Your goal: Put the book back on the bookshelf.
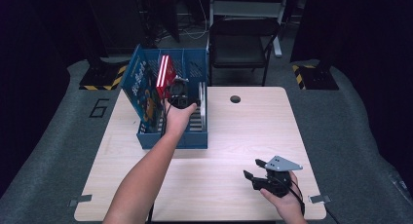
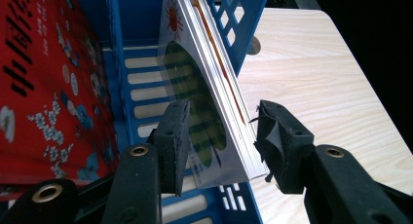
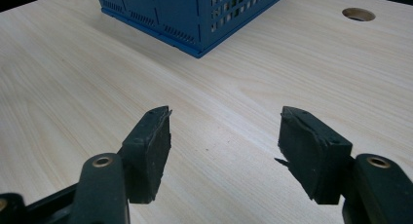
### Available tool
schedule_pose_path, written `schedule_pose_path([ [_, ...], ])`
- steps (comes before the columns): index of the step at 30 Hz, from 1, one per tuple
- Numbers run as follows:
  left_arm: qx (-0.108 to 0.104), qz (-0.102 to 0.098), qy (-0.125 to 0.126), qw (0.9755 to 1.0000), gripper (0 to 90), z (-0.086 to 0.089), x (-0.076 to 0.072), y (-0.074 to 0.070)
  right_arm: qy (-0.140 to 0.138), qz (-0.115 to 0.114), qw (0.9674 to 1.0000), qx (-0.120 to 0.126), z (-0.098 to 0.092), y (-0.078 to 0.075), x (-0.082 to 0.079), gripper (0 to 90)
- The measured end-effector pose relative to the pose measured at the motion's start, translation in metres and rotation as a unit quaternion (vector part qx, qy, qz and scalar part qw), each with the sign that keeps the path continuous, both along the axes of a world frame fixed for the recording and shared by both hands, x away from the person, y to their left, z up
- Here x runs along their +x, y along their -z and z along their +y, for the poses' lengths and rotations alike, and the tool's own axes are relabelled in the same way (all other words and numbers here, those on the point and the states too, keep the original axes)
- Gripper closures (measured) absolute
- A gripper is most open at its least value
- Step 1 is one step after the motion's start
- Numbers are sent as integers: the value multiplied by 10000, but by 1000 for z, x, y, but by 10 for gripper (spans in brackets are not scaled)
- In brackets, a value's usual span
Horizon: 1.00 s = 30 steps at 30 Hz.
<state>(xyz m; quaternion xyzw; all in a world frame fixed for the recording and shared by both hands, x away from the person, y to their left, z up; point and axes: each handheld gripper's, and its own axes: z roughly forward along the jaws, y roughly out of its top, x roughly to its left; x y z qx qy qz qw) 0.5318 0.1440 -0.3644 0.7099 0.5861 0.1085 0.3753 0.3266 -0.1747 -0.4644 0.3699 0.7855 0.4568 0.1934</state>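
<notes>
A blue plastic crate (image 1: 173, 141) stands on the left half of the pale wood table (image 1: 243, 136). A blue book (image 1: 139, 85) leans at its left wall, with a red book (image 1: 164, 75) upright beside it. Thin white books (image 1: 202, 104) stand along its right wall. My left gripper (image 1: 179, 95) reaches into the crate from above. In the left gripper view my left gripper (image 2: 221, 131) straddles the white books (image 2: 214, 87), a pad on each side of the stack, with the red book (image 2: 44, 87) to the left. My right gripper (image 1: 252, 168) rests near the table's front right, open (image 3: 224, 131) over bare wood.
A round cable hole (image 1: 235, 99) sits in the table right of the crate. A black chair (image 1: 241, 44) stands behind the table's far edge. The crate's corner (image 3: 195, 19) lies well ahead of my right gripper.
</notes>
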Motion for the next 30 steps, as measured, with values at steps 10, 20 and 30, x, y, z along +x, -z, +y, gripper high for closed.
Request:
schedule_pose_path([
  [10, 14, -80, 92, 9999, 552, 3, -9, -6, -21, 8, 10000, -4, 1, 1, 0, 358],
  [20, -10, -99, 303, 9995, 538, 11, -22, -13, -5, 2, 10000, 8, 1, 1, 0, 358],
  [30, 62, -218, 636, 9977, 537, 17, -41, -23, 23, -7, 10000, -6, 1, 0, 0, 358],
])
